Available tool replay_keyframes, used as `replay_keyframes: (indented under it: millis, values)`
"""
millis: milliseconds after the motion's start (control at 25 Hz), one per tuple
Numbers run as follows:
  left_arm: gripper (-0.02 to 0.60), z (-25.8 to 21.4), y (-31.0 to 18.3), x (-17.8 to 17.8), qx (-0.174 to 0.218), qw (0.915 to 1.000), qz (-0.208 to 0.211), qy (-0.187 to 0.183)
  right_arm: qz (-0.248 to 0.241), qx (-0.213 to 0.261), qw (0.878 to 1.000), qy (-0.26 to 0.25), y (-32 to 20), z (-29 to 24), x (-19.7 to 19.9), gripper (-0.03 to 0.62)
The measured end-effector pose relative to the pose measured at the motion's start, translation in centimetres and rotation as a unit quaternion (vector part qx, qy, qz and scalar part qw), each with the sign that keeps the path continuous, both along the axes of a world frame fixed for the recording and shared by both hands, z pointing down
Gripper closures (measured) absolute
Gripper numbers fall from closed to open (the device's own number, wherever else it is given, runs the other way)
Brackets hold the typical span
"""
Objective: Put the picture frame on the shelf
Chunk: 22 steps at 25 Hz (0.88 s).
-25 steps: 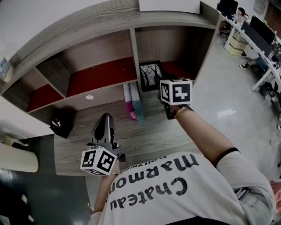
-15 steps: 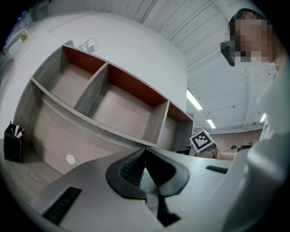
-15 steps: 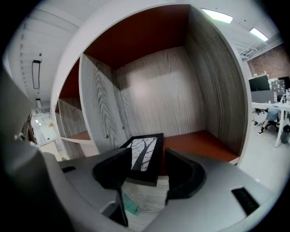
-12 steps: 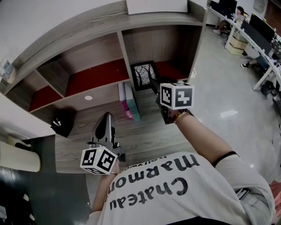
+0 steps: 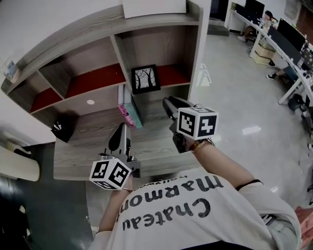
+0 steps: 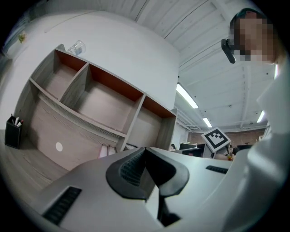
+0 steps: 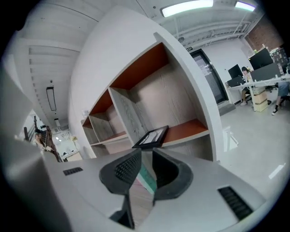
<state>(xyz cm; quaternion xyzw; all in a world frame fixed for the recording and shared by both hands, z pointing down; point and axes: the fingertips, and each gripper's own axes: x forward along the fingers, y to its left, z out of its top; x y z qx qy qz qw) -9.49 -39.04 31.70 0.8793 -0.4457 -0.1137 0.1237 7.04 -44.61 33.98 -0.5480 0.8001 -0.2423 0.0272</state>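
Note:
The black picture frame (image 5: 145,79) with a tree print leans upright in the right compartment of the wooden shelf (image 5: 172,74), on its red board. In the right gripper view the picture frame (image 7: 151,137) lies beyond the jaws, apart from them. My right gripper (image 5: 167,104) hangs over the desk in front of the shelf; its jaws are closing, a narrow gap still shows and nothing is between them. My left gripper (image 5: 122,133) is lower left over the desk, shut and empty, with its pads (image 6: 131,167) touching.
Pink and teal books (image 5: 128,110) stand under the shelf beside the frame. A black pen holder (image 5: 61,130) sits at the desk's left. A white box (image 5: 154,6) lies on top of the shelf. Office desks (image 5: 292,40) and bare floor lie to the right.
My right gripper has drawn back from the picture frame toward the person. The frame stays on the shelf. The left gripper has hardly moved.

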Motion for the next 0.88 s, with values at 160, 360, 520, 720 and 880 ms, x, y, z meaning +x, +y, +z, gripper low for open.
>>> replay_keyframes:
  millis: [160,360,520,720,880]
  values:
    - [0.565,-0.5,3.2,3.4,0.005,0.9999,0.009,-0.01,-0.027,0.037,0.999,-0.017,4.1,-0.9,1.3,0.586]
    - [0.565,-0.4,7.5,6.4,0.015,0.9996,0.022,-0.01,-0.039,0.07,0.997,-0.024,8.2,-0.7,3.7,0.586]
    - [0.564,0.1,10.8,7.4,0.012,0.9996,0.013,-0.022,-0.039,0.078,0.996,0.011,11.2,0.4,5.5,0.586]
    - [0.565,1.3,14.2,7.7,-0.001,0.9991,-0.017,-0.039,-0.052,0.087,0.993,0.062,14.9,1.4,6.8,0.586]
    - [0.565,2.3,17.4,8.6,-0.008,0.999,-0.022,-0.039,-0.06,0.082,0.992,0.072,17.9,2.3,7.6,0.586]
